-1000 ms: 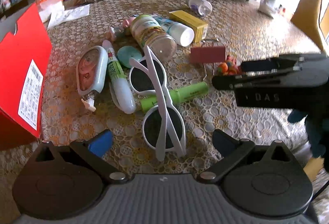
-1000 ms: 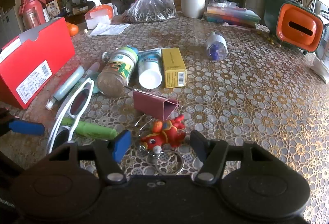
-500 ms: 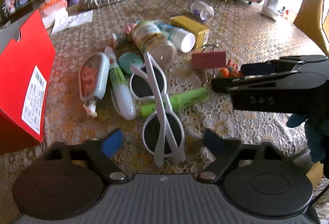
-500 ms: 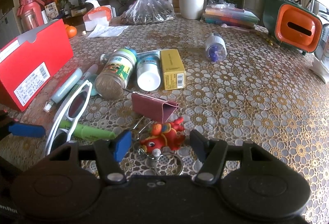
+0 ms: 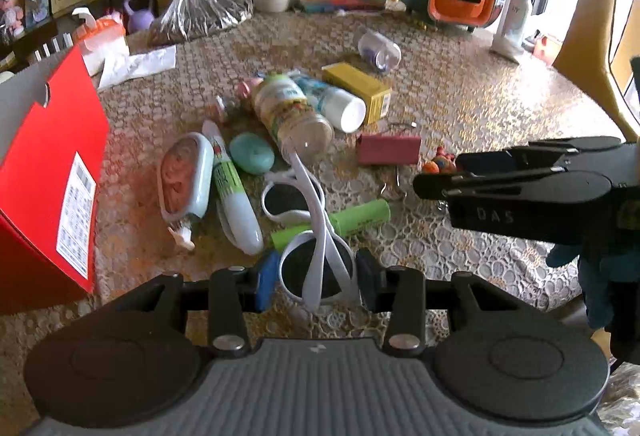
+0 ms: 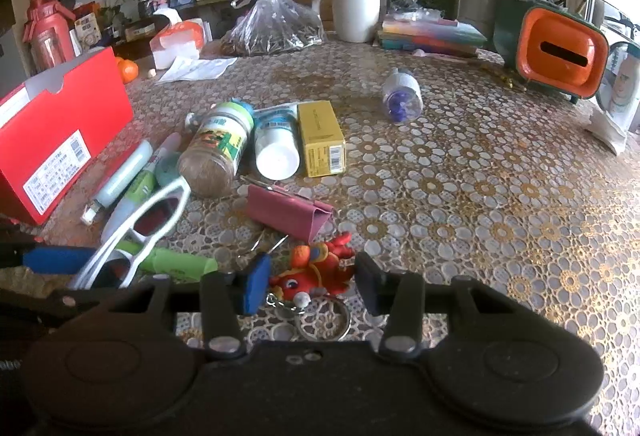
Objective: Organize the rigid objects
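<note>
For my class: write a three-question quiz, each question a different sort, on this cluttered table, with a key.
1. True or false: the yellow cardboard box lies beside the white-capped plastic bottle.
2. What sits between the right gripper's fingers? A: red dragon keyring; B: steel spoon; C: blue ball.
3. Which object do the white-framed sunglasses lie across?
Key: 1 true. 2 A; the jaws have just been closing, keyring between them. 3 the green marker pen.
</note>
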The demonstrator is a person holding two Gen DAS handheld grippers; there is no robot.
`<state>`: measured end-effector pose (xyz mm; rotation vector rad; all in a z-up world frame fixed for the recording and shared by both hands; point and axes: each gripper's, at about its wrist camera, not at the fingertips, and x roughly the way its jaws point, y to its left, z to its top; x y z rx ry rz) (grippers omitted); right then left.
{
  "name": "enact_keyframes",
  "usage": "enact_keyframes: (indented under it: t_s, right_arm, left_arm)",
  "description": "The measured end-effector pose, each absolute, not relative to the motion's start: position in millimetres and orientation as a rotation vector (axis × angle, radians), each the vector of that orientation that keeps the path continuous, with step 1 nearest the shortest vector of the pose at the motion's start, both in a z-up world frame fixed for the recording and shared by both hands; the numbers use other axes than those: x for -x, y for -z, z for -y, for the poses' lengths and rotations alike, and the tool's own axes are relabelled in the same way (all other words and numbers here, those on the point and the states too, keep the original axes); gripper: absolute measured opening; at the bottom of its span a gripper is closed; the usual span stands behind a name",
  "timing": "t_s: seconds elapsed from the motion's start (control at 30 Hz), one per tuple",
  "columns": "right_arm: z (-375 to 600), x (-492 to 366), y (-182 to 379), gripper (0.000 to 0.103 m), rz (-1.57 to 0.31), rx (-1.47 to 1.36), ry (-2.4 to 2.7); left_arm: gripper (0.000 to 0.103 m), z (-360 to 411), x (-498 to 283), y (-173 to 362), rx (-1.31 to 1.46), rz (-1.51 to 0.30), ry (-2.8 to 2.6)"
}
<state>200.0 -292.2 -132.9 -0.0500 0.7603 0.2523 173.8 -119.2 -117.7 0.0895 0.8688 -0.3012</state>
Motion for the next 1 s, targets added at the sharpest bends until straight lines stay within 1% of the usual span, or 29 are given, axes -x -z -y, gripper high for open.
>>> enact_keyframes:
  t_s: [0.23, 0.6, 1.0]
  right_arm:
    - [293, -183, 113, 0.046, -0.734, 0.03, -0.262]
    - [279, -172, 64, 0.046, -0.703, 0.008, -0.31]
    - [227, -182, 9, 0.046, -0.644, 0.056, -0.41]
  left_arm:
    - [0.041, 106, -172, 108, -0.057, -0.848, 0.302]
    - [0.041, 78, -171, 81, -0.011, -0.788, 0.309]
    - [0.041, 23, -169, 26, 0.075, -0.682, 0.283]
